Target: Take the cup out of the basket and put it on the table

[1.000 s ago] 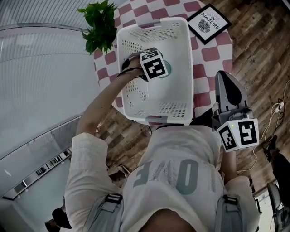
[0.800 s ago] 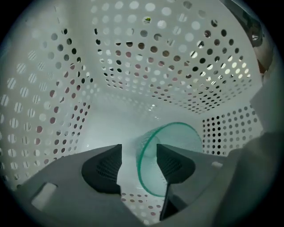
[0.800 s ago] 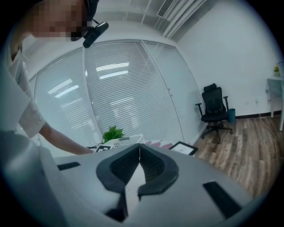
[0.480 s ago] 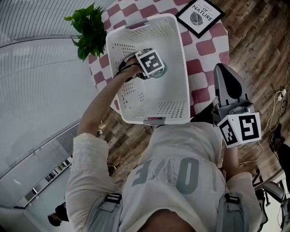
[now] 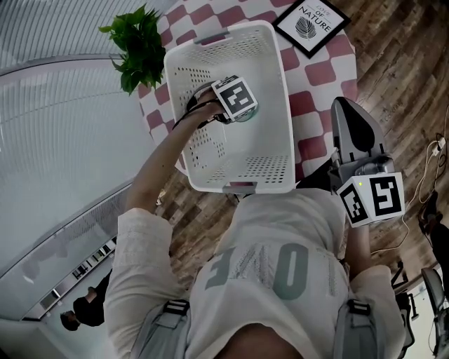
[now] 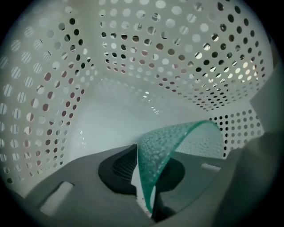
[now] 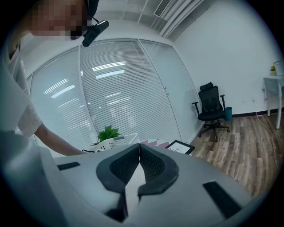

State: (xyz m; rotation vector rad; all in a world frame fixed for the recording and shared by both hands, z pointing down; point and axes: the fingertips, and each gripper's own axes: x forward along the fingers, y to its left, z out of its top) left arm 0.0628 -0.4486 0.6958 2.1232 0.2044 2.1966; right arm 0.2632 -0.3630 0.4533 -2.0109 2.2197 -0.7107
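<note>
While the right gripper (image 7: 140, 150) hangs aside, jaws together and empty, the left gripper (image 6: 148, 179) reaches down into the basket (image 6: 44, 111), jaws just closed on the wall of the green glass cup (image 6: 173, 142) to lift it.

I see a leafy green plant (image 5: 137, 45) at the far left edge of the red-and-white checked cloth (image 5: 319, 70). A black-framed leaf print (image 5: 311, 21) lies flat near the cloth's far right edge. Wood-plank floor (image 5: 400, 63) runs down the right side, with cables (image 5: 429, 165) trailing over it. Slatted blinds (image 7: 115, 88) cover the glass wall, and a black office chair (image 7: 212, 106) stands near its end. A person (image 5: 78, 315) shows small at lower left.
</note>
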